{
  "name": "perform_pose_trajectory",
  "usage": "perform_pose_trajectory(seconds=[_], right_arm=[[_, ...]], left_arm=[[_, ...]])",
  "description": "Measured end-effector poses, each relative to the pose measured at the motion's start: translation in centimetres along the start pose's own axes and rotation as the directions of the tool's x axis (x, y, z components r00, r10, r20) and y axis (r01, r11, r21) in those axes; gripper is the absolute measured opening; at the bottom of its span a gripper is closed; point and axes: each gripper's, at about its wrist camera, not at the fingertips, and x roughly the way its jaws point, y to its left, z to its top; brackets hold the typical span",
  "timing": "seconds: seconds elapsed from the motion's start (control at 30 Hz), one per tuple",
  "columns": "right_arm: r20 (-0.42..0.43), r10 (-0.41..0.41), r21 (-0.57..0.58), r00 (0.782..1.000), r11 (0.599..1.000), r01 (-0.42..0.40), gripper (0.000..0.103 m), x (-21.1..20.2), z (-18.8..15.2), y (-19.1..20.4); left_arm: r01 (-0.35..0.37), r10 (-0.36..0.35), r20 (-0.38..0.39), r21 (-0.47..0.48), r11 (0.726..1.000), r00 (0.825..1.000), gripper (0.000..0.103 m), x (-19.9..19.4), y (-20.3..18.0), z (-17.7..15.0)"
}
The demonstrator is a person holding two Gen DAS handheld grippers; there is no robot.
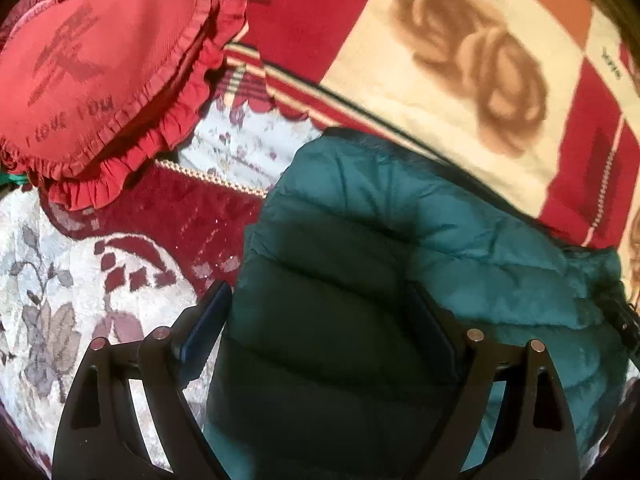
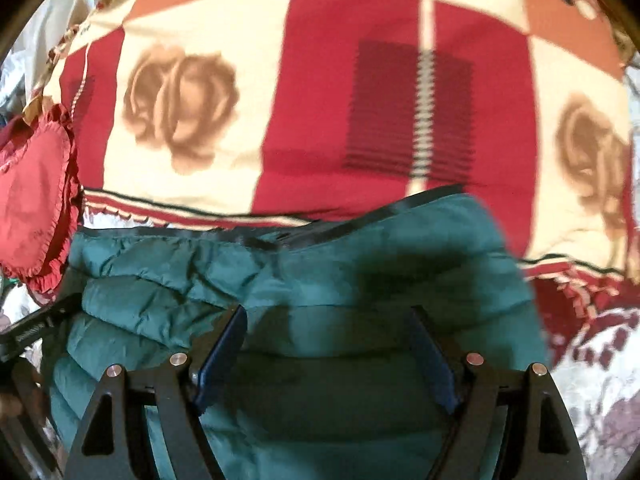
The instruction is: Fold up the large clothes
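Jaws of the left gripper [image 1: 320,320] and right gripper [image 2: 328,340] stand wide, gripping nothing, over the green puffer jacket [image 1: 400,240] lying on the floral bedspread [image 1: 60,280]; pinch matching edges evenly before folding.

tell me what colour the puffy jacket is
Dark teal green, quilted jacket; it shows best in the right wrist view.
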Motion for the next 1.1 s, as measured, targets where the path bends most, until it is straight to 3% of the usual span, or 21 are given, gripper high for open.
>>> perform_pose_trajectory(seconds=[0.1, 0.27, 0.53, 0.67, 0.8, 0.9, 1.0, 1.1], right_arm=[[0.009, -0.049, -0.002, 0.999, 0.999, 0.049, 0.079, 0.0, -0.1, -1.9], [-0.057, -0.094, 0.025, 0.994, 0.995, 0.095, 0.079, 3.0, -0.1, -3.2], [-0.101, -0.113, 0.072, 0.988, 0.990, 0.121, 0.090, 6.7, -0.8, -4.4], [-0.087, -0.123, 0.063, 0.989, 0.990, 0.129, 0.090, 4.4, -0.4, -3.8], [-0.012, -0.038, 0.088, 0.999, 0.995, 0.039, 0.090, -1.0, -1.4, -3.6], [0.011, -0.026, 0.062, 1.000, 0.998, 0.025, 0.090, -3.4, -3.7, -3.3], [-0.059, -0.065, 0.060, 0.996, 0.996, 0.068, 0.091, -1.7, -5.9, -3.9], [-0.061, -0.044, 0.126, 0.997, 0.991, 0.051, 0.102, -0.1, -6.6, -4.6]], left_arm=[[0.003, -0.004, 0.023, 0.016, 1.000, 1.000, 0.088, -0.9, -0.8, -0.1], [-0.028, 0.028, 0.006, 0.047, 0.998, 1.000, 0.088, 0.6, -2.0, -0.4], [-0.058, 0.058, 0.004, 0.088, 0.994, 0.998, 0.090, 3.0, -2.7, -0.7], [-0.055, 0.054, 0.004, 0.090, 0.994, 0.999, 0.090, 3.2, -2.5, -0.9], [-0.050, 0.049, 0.008, 0.089, 0.995, 0.999, 0.090, 3.2, -2.4, -0.9], [-0.055, 0.054, 0.012, 0.090, 0.994, 0.998, 0.090, 3.2, -2.5, -1.0], [-0.061, 0.060, 0.017, 0.092, 0.994, 0.998, 0.090, 3.2, -2.6, -1.1], [-0.060, 0.058, 0.026, 0.088, 0.994, 0.998, 0.090, 3.0, -2.6, -1.2]])
